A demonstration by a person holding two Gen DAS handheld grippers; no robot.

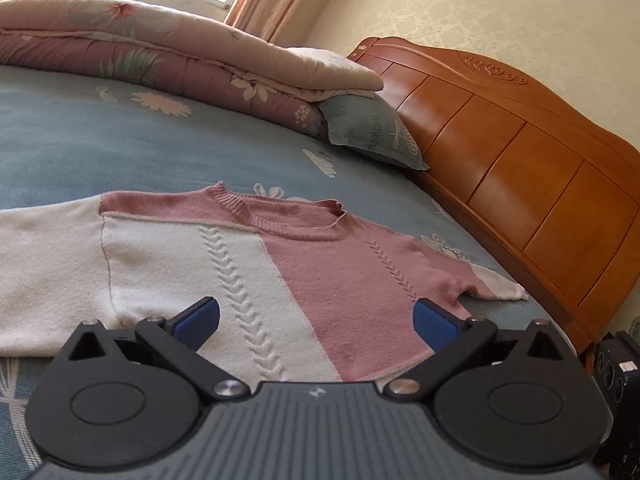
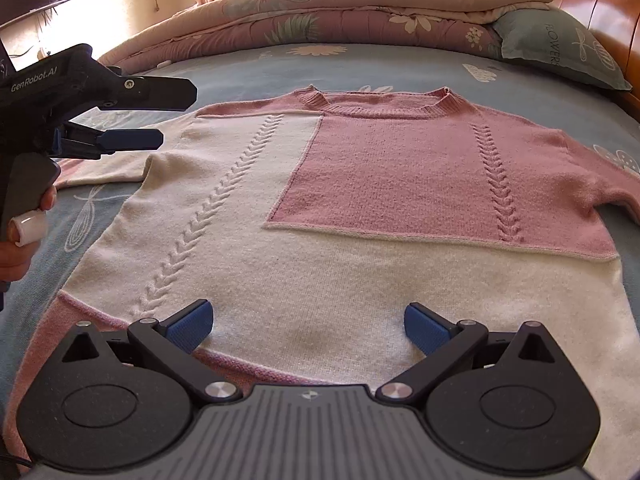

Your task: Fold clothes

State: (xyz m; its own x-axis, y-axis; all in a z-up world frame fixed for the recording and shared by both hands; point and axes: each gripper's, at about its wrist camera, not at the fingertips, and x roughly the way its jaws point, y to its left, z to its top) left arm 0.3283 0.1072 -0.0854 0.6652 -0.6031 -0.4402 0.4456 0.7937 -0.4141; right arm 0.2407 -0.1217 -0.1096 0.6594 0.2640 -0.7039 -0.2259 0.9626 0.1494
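One sweater [image 2: 360, 184], pink and cream knit, spread flat face-up on bed [image 2: 248, 68]. Looks soft, floppy, a bit stretchy, so probably best pinched at shoulder seam or hem corner. Right gripper [image 2: 307, 326] gaping wide over hem; left gripper [image 1: 316, 322] wide too, holding nothing.

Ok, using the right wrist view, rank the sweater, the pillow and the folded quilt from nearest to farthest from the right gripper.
1. Sweater, spread flat directly under the open right gripper.
2. Pillow, far right by the headboard.
3. Folded quilt, across the far edge of the bed, near the window.
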